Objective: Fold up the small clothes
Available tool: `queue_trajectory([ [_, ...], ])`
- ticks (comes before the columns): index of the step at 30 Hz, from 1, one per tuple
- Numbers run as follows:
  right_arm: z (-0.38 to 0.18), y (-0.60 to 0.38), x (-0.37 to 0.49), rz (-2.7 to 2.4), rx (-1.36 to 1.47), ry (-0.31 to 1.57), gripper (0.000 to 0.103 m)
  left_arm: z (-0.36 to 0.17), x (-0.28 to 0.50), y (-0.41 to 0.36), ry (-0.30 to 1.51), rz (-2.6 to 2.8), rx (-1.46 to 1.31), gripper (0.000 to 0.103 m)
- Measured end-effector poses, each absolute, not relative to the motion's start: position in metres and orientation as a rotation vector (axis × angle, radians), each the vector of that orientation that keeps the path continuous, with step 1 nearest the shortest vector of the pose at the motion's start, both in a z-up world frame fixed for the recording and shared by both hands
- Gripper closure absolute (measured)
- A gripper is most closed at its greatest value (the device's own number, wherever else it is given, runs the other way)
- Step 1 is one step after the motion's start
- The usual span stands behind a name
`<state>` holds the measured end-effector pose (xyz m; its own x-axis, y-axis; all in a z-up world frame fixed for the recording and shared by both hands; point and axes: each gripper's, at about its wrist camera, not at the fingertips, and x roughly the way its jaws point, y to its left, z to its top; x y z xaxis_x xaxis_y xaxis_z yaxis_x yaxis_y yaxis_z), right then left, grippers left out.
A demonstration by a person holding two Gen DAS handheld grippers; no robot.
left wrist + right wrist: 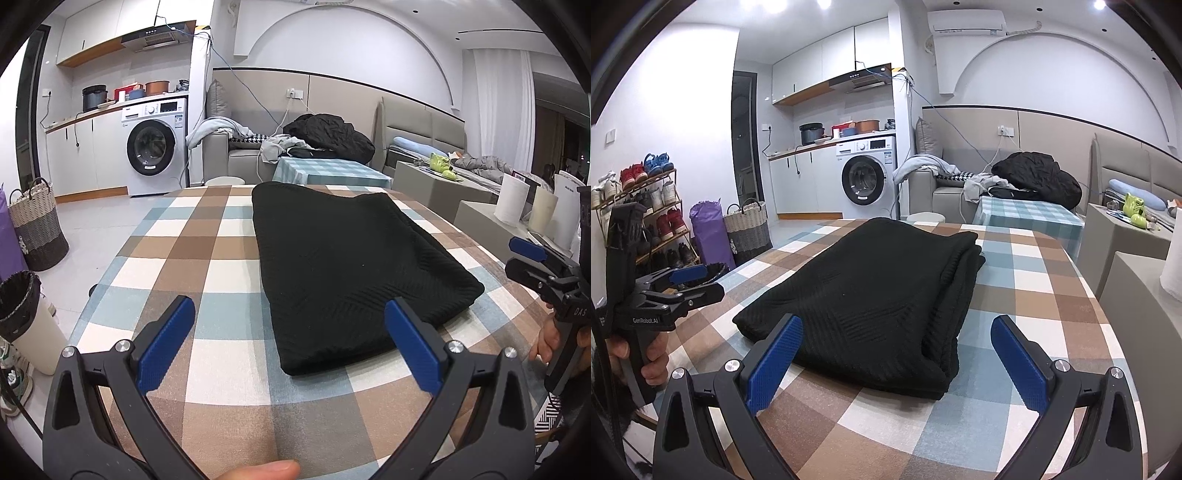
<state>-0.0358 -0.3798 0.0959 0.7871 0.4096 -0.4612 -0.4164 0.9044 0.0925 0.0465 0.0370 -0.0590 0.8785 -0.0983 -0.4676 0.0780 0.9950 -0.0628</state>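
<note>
Garment: a black knit sweater (pixel 354 266), folded into a thick rectangle, lies flat on the counter (pixel 207 236); in the left wrist view it sits from the centre toward 2 o'clock, in the right wrist view (pixel 875 295) at the centre, reaching toward 12 o'clock.
Fold: layered edges are stacked along the sweater's side at 3 o'clock in the right wrist view; the near corner is rounded and thick.
Counter: covered with a checked cloth of brown, white and pale blue squares (pixel 1045 295); the cloth lies smooth around the sweater.
Left claw: spread wide (pixel 290 343), its blue pads apart and holding nothing; it hovers near the sweater's near edge, one pad in front of the sweater's near right corner, the other over bare cloth at 8 o'clock. Whether the pad touches the sweater cannot be told.
Right claw: spread wide (pixel 897 362), pinching nothing; the near end of the sweater shows between its two pads, the left pad overlapping the fabric in the picture, the right pad over bare cloth at 4 o'clock.
Other views of the claws: the right claw (pixel 524 258) shows at 3 o'clock in the left wrist view, held by a hand (pixel 550 339); the left claw (pixel 690 280) shows at 9 o'clock in the right wrist view, gripped by a hand (pixel 646 354).
Background: a washing machine (pixel 157 144) at 11 o'clock, a sofa (pixel 945 188) with a dark heap of clothing (pixel 1038 177) at 1 o'clock, a woven basket (pixel 748 229) and a shoe rack (pixel 642 214) at 9 o'clock.
</note>
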Motion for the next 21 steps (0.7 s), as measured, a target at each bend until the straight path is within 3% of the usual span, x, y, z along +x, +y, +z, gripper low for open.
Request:
queue_trajectory([
  [21, 0.0952, -0.3819, -0.0354, 0.442, -0.013, 0.498, 0.0, -0.0601, 0.0452, 0.0342, 0.485, -0.106, -0.045, 0.001],
])
